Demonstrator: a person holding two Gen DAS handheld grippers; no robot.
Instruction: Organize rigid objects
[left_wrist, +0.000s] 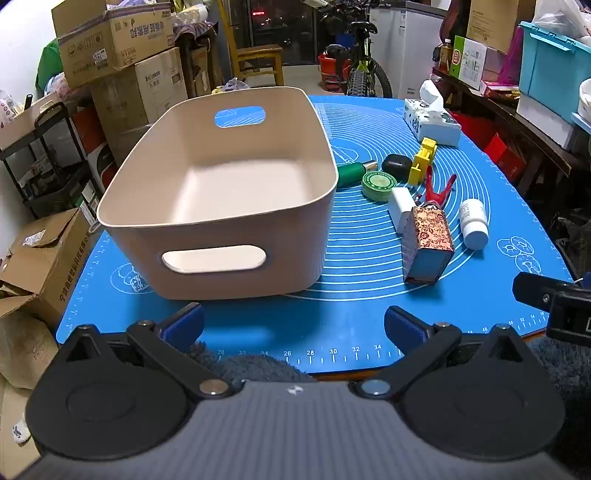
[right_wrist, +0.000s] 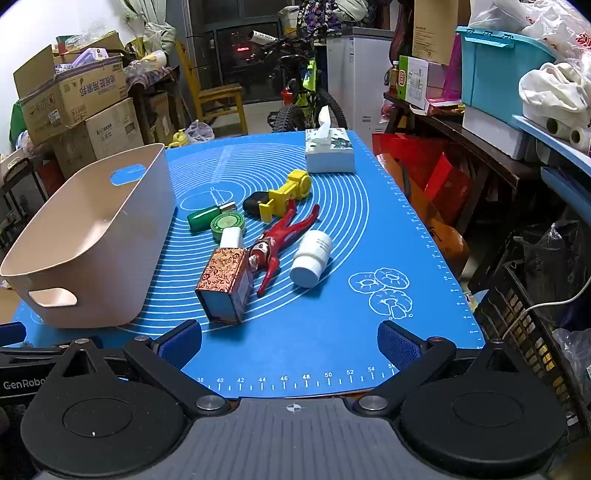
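An empty beige bin (left_wrist: 221, 192) (right_wrist: 92, 236) stands on the left of the blue mat (left_wrist: 332, 325) (right_wrist: 314, 339). To its right lie a patterned red box (left_wrist: 426, 243) (right_wrist: 225, 284), a white pill bottle (left_wrist: 472, 223) (right_wrist: 310, 264), a red figure (right_wrist: 284, 240), a white charger block (left_wrist: 400, 208), a green tin (left_wrist: 378, 184) (right_wrist: 228, 223), a green bottle (right_wrist: 205, 218), a black case (left_wrist: 397, 166) and a yellow toy (left_wrist: 423, 160) (right_wrist: 288, 194). My left gripper (left_wrist: 293, 328) is open before the bin. My right gripper (right_wrist: 290, 341) is open before the patterned box.
A tissue box (left_wrist: 430, 120) (right_wrist: 328, 151) stands at the mat's far right. Cardboard boxes (left_wrist: 118, 48) are stacked to the left, shelves and a blue tub (right_wrist: 495, 70) to the right, a bicycle (right_wrist: 295, 92) behind. The right gripper shows in the left wrist view (left_wrist: 557, 302).
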